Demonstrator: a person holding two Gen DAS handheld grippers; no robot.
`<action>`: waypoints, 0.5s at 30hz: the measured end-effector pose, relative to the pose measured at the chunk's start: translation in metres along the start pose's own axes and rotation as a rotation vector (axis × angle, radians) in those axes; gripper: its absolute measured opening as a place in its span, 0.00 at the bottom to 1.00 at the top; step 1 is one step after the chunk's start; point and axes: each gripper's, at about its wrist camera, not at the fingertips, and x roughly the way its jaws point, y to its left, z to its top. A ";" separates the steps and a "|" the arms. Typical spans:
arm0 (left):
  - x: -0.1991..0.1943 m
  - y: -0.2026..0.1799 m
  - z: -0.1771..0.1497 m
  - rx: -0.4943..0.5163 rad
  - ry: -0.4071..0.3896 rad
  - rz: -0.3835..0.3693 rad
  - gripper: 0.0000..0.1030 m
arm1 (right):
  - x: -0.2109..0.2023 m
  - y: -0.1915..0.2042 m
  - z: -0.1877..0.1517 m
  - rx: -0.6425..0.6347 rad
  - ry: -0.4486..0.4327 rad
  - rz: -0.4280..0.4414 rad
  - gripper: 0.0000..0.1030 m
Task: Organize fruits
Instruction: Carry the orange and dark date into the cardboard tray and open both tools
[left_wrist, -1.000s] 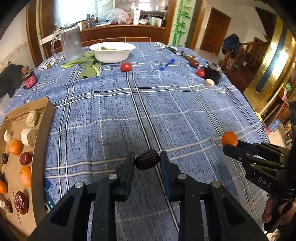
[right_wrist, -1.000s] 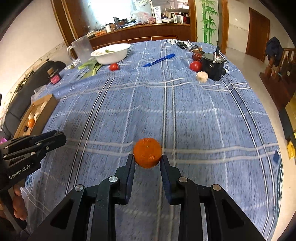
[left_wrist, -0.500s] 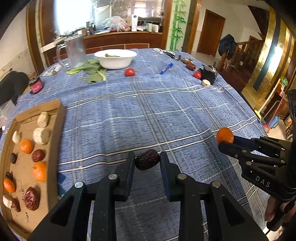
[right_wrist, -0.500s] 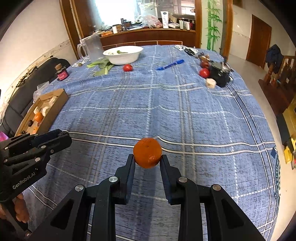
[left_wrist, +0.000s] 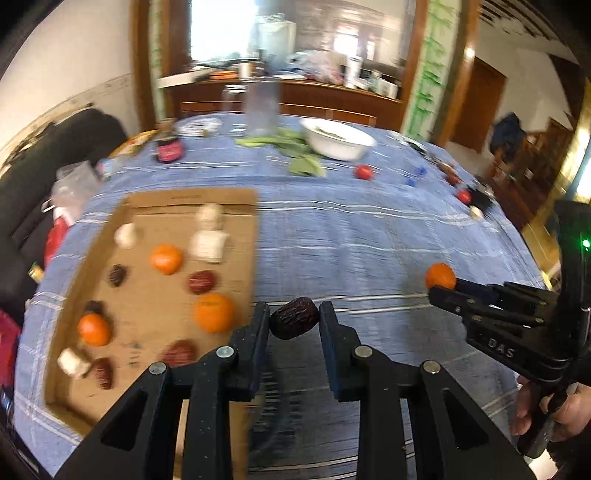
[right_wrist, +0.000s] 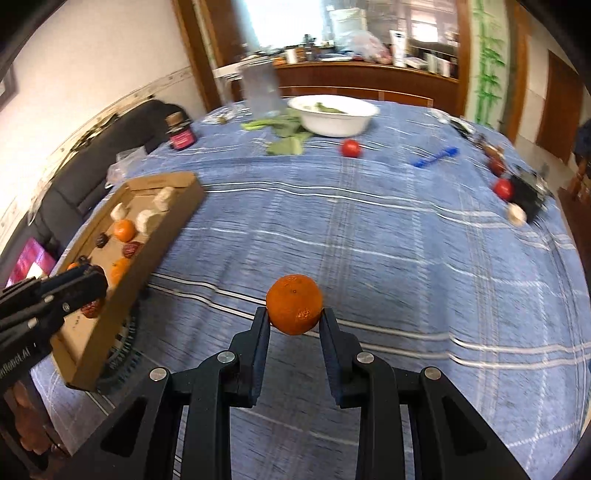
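Observation:
My left gripper (left_wrist: 294, 320) is shut on a dark red date (left_wrist: 294, 318), held above the right edge of a cardboard tray (left_wrist: 243, 236). The tray holds several oranges, dates and pale chunks, such as an orange (left_wrist: 214, 312). My right gripper (right_wrist: 294, 318) is shut on an orange (right_wrist: 294, 309) above the blue plaid tablecloth (right_wrist: 388, 240). It also shows at the right of the left wrist view (left_wrist: 441, 286) with the orange (left_wrist: 439, 275). In the right wrist view the tray (right_wrist: 173, 229) lies at the left, with the left gripper (right_wrist: 94, 282) over it.
A white bowl (right_wrist: 334, 117), leafy greens (right_wrist: 284, 146), a glass pitcher (right_wrist: 260, 90) and a dark jar (right_wrist: 181, 134) stand at the far side. Red fruits (right_wrist: 351, 148) (right_wrist: 503, 187), a blue pen (right_wrist: 434, 157) and a black object (right_wrist: 530, 192) lie far right.
Both grippers have swung left toward the cardboard tray, still holding the date and the orange. The tray now lies much nearer the left gripper.

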 end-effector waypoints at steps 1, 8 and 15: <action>-0.002 0.009 0.000 -0.016 -0.003 0.017 0.25 | 0.002 0.009 0.003 -0.018 -0.001 0.013 0.29; -0.011 0.068 -0.008 -0.111 -0.002 0.138 0.25 | 0.011 0.053 0.021 -0.114 -0.012 0.075 0.29; -0.020 0.115 -0.026 -0.198 0.018 0.196 0.26 | 0.021 0.095 0.039 -0.204 -0.014 0.125 0.29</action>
